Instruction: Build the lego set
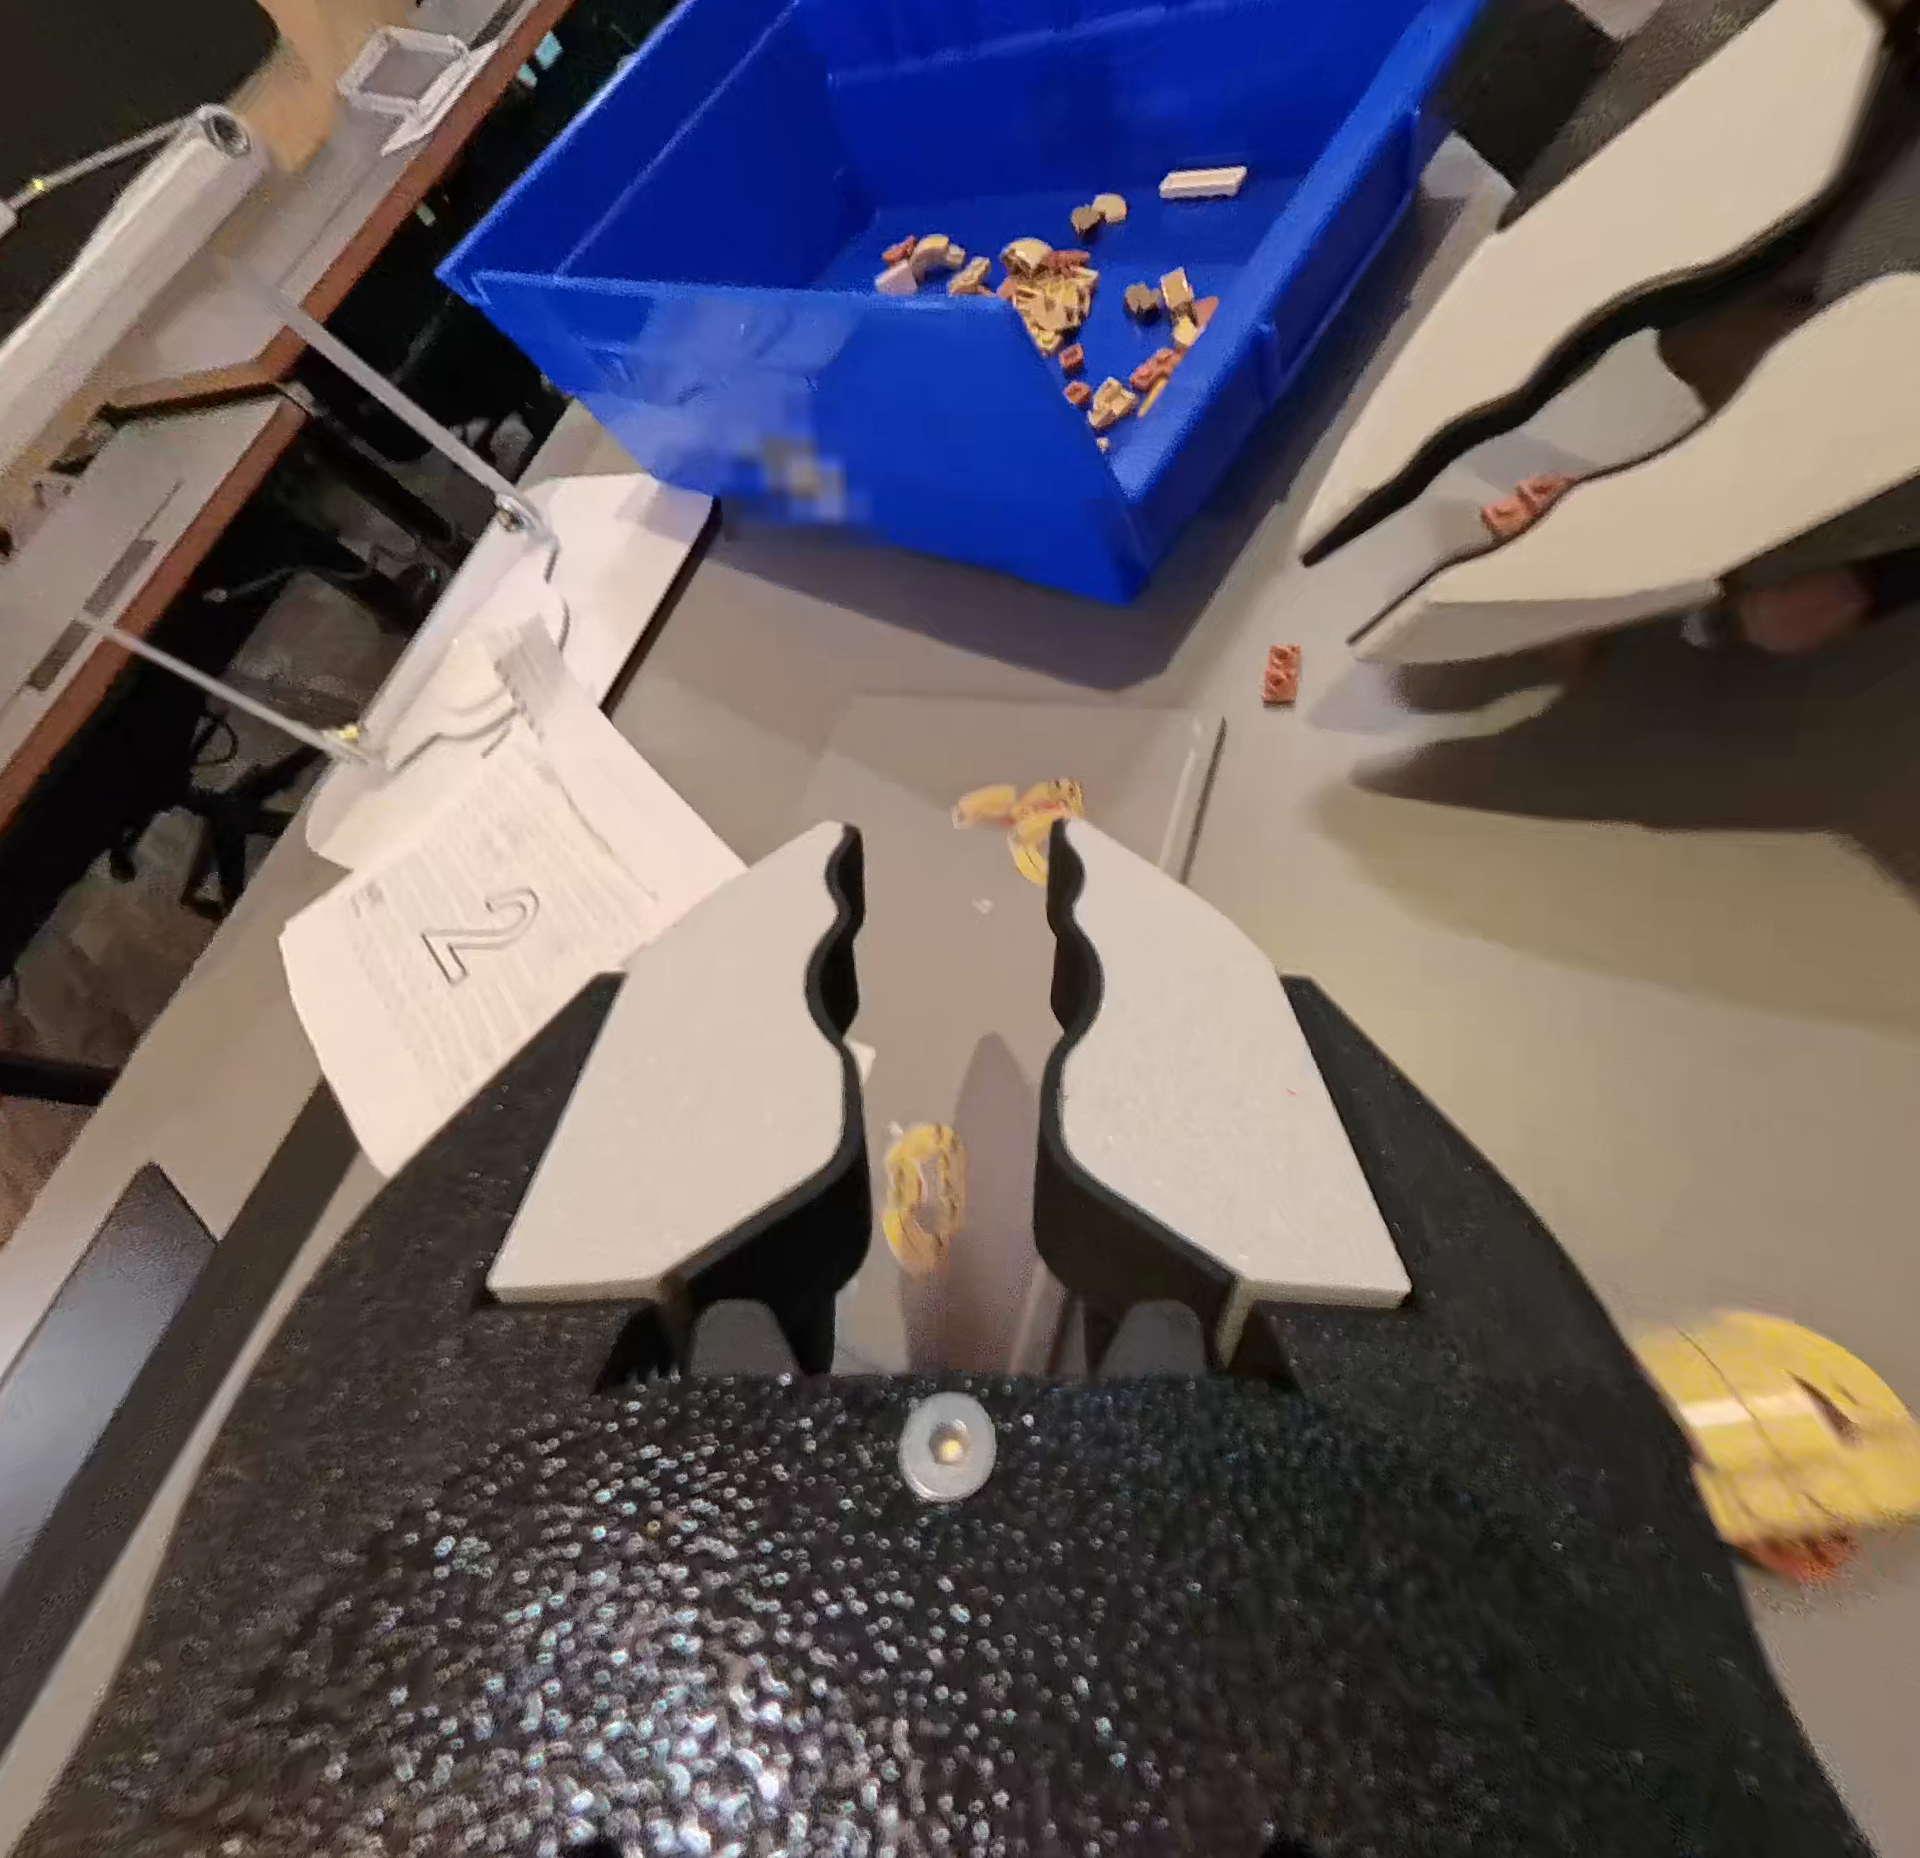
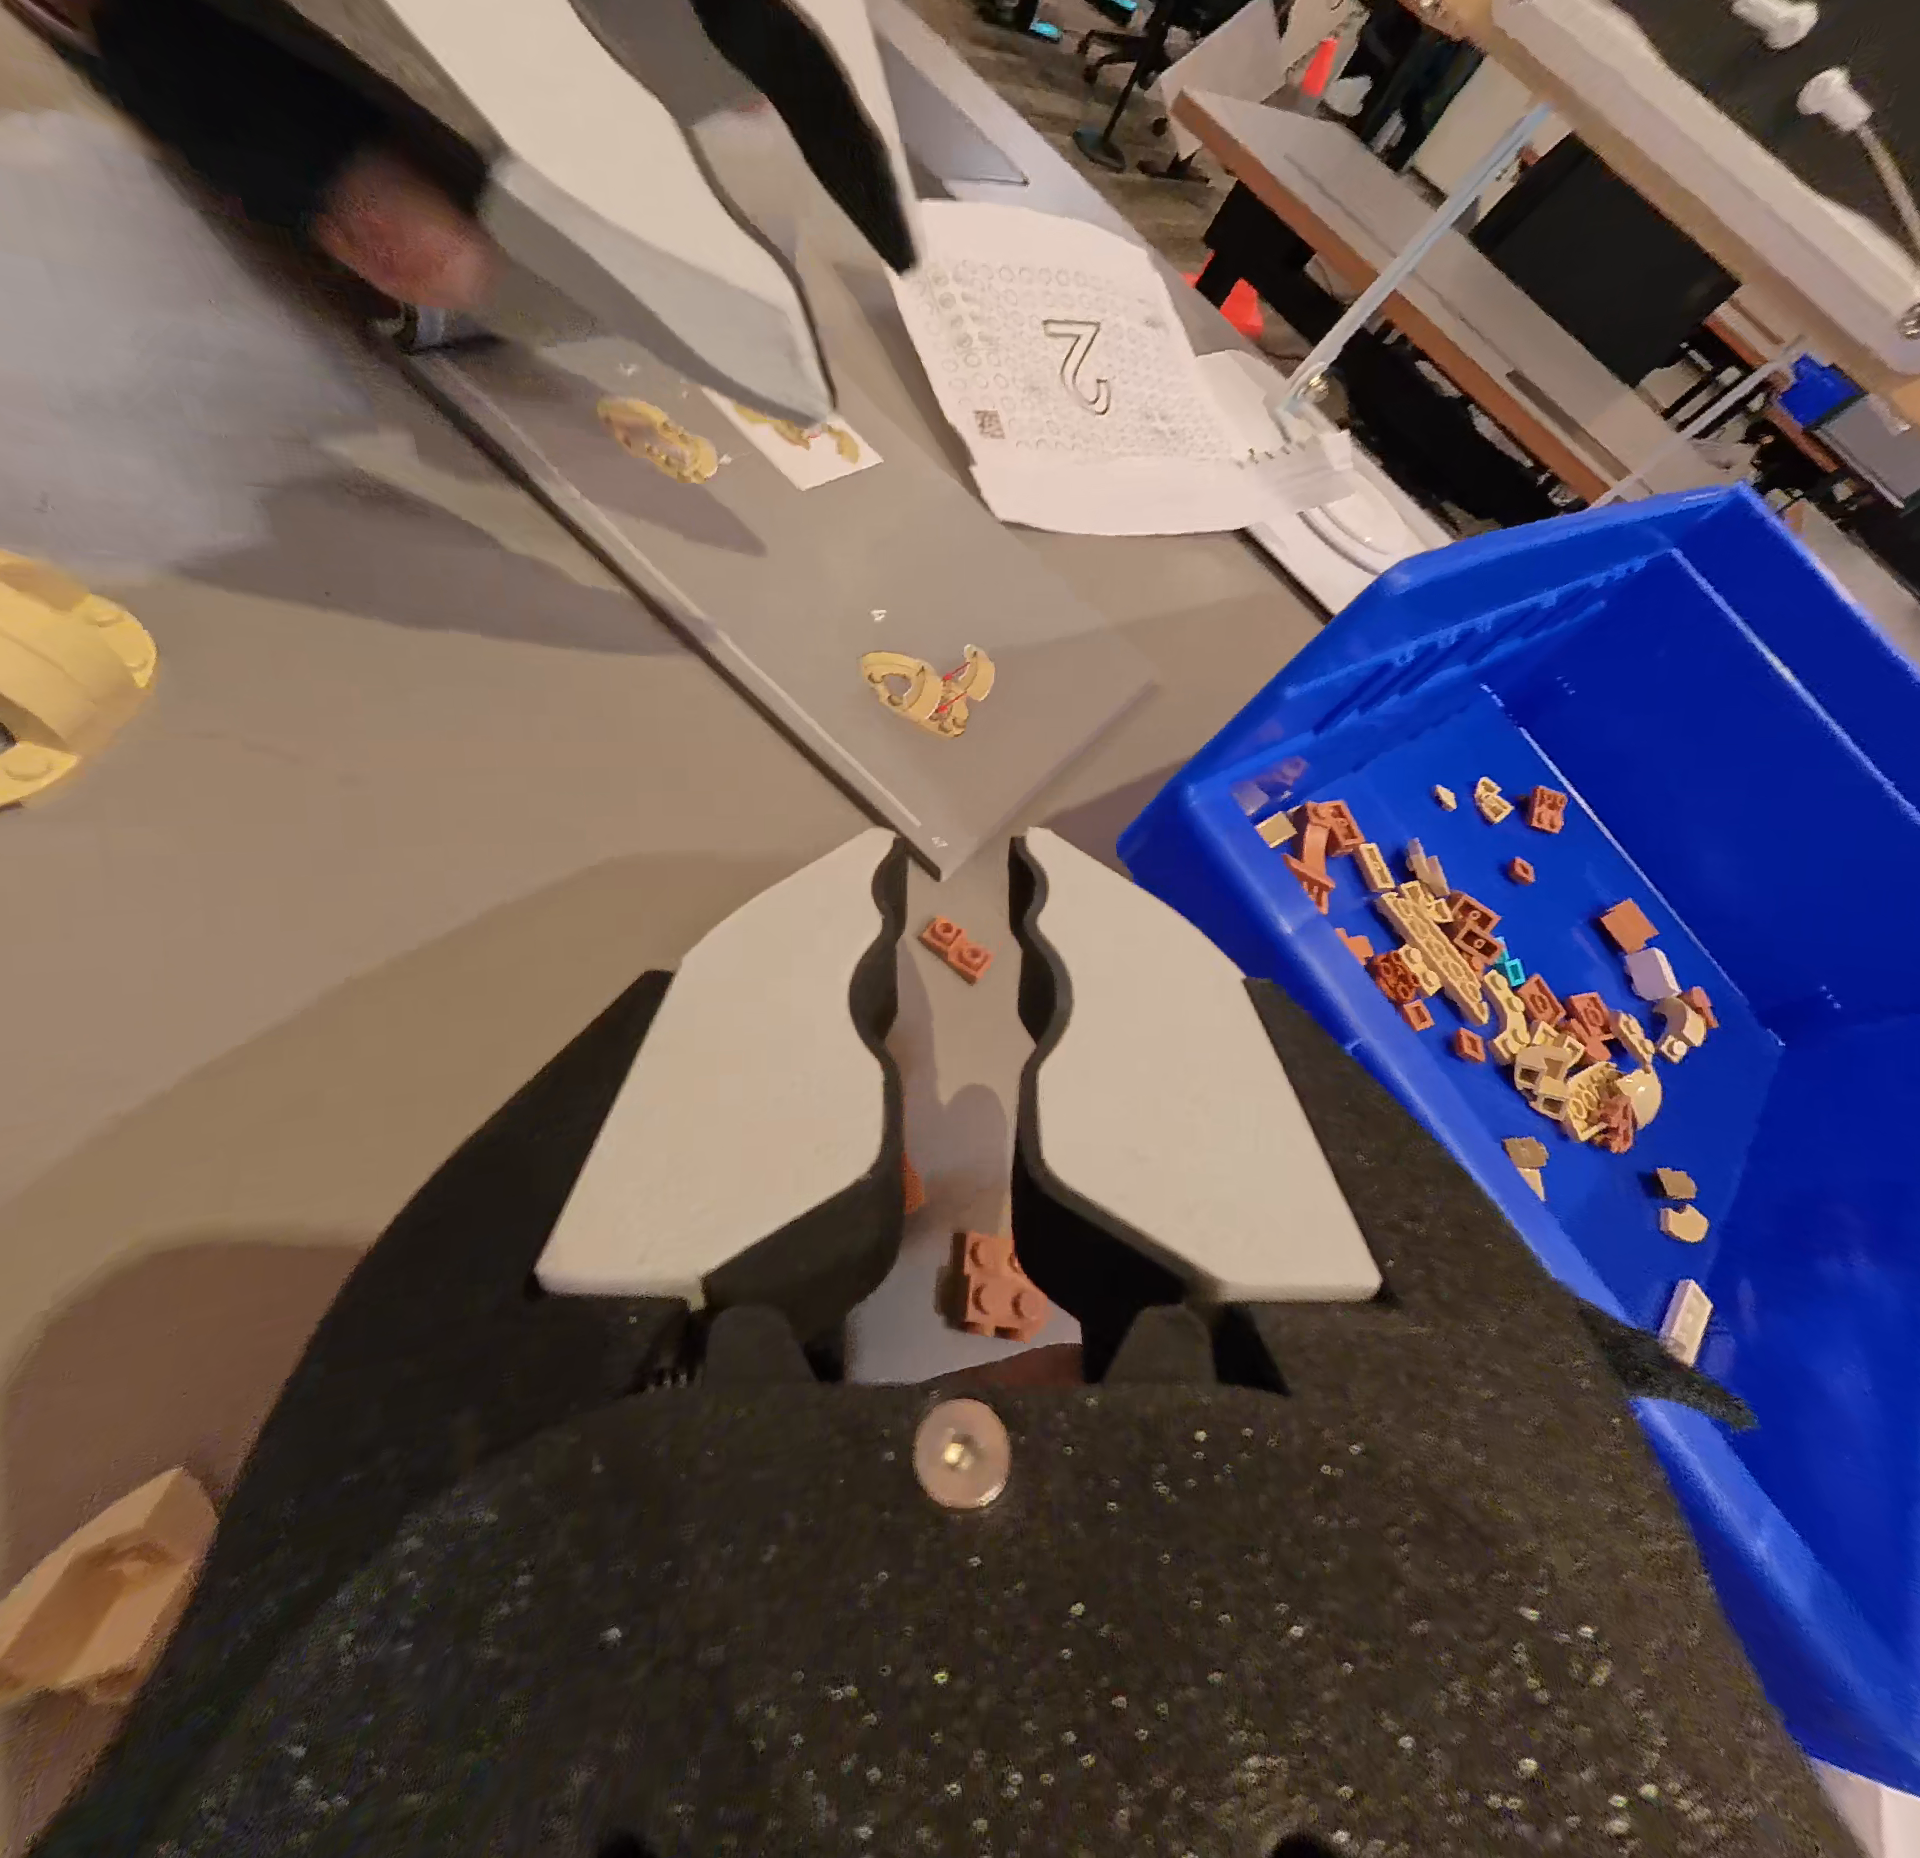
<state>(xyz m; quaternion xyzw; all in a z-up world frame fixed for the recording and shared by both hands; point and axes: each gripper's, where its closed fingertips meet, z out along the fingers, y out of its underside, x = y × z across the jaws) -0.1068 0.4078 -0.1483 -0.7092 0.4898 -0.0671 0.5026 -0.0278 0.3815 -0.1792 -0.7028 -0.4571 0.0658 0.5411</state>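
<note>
In the left wrist view, my left gripper hangs over the gray booklet with its fingers apart and nothing between them. The blue bin of loose bricks sits ahead.

In the right wrist view, my right gripper pinches a reddish-brown brick deep between its fingers. A second brown plate lies on the table below. The bin is to the right.
</note>
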